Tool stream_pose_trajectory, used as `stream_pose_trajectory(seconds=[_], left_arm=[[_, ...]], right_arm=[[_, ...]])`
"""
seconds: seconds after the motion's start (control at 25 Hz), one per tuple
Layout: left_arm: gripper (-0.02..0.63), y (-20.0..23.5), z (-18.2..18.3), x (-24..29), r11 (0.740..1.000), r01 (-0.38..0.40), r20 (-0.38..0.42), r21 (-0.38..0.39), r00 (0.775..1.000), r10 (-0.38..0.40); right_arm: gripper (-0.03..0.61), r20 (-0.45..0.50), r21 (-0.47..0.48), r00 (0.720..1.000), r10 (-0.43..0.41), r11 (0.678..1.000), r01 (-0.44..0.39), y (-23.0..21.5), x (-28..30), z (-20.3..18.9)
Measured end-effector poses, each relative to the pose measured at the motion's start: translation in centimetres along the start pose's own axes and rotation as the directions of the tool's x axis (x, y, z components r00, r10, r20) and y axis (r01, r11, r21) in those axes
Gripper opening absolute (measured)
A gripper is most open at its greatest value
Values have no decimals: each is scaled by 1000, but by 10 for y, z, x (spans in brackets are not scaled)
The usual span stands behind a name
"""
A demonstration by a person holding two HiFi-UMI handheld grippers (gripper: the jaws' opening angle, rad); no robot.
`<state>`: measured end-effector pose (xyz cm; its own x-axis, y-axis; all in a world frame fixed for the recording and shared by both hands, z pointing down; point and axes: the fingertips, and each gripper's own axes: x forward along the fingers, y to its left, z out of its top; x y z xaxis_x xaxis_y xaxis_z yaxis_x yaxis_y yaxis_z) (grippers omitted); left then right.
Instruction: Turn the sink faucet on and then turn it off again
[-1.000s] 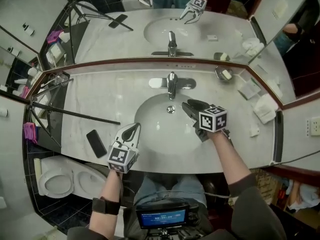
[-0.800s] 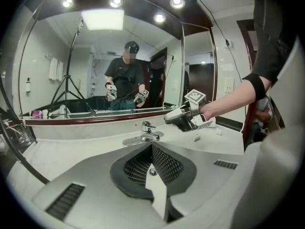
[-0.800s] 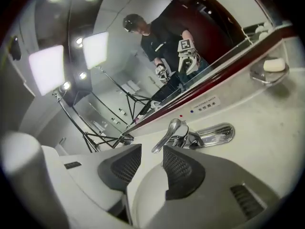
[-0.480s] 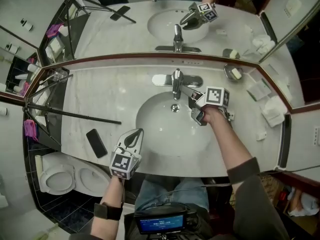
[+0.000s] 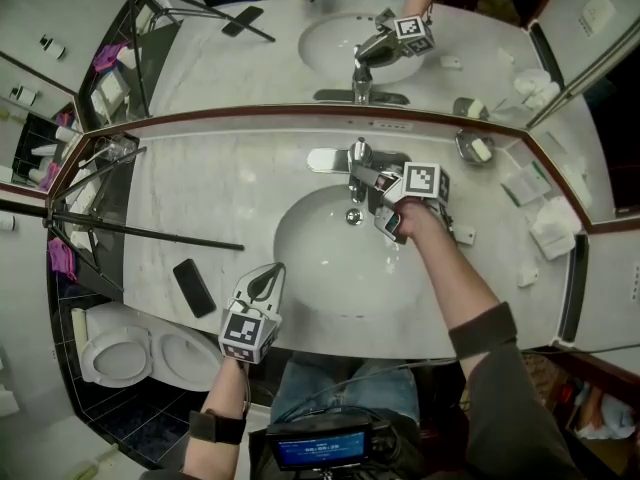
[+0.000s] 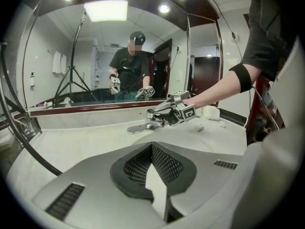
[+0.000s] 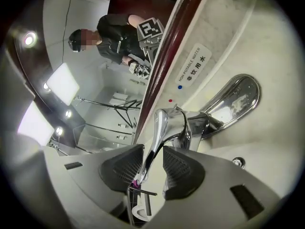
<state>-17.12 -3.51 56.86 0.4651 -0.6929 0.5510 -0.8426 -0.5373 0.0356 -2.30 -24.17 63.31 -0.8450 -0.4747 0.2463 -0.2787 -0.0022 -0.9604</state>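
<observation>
The marble table [image 5: 200, 198] carries the widest risk. If the lever is thrown too far, a hard jet could bounce out of the sink [image 5: 320, 278] and wet the surface around the faucet [image 5: 357, 163]. The faucet stands at the middle of the back rim, and I can see no water running from it.

The dark phone [image 5: 193, 286] lies well to the faucet's left and nearer the person. Spray would probably fall short of it, though it would not take water well.

The right hand-held gripper [image 7: 151, 168] is at the faucet, rolled on its side. Its jaws have just been closing, but they stand apart with the chrome lever [image 7: 155, 137] between them. The lever sits closer to one pad, and neither pad is clearly pressing on it. On metal this polished and tapered, an off-centre squeeze or a lift begun too soon would likely let the pads skid off the tip. The lever would then stay unmoved or get jerked sideways.

The left hand-held gripper [image 5: 264, 278] has its jaws together on nothing. It hangs over the front rim, well apart from the faucet, and adds little danger.
</observation>
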Motion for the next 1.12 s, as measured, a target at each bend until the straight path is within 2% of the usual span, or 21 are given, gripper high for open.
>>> stream_pose_trajectory(seconds=[0.04,0.16,0.36,0.56,0.76,1.12], left_arm=[[0,1,-1,0,1000,-2,-1,-2,1000,2],[0,-1,-2,0,1000,8,0,0,1000,-8],[0,-1,-5,3,1000,22,-14,0,1000,-22],[0,1,-7,4,1000,15,-17,1,1000,-15],[0,0,-8,5,1000,20,-21,3,1000,-20],[0,-3,-2,9,1000,29,-11,6,1000,-29]], right_arm=[[130,-1,11,1000,4,1000,-3,0,2,0],[129,0,10,1000,2,1000,-2,2,4,1],[152,11,1,1000,0,1000,0,5,3,2],[123,29,66,1000,1,998,-3,6,2,6],[101,28,86,1000,2,996,-5,9,-1,5],[114,59,116,998,12,993,-19,19,-1,16]])
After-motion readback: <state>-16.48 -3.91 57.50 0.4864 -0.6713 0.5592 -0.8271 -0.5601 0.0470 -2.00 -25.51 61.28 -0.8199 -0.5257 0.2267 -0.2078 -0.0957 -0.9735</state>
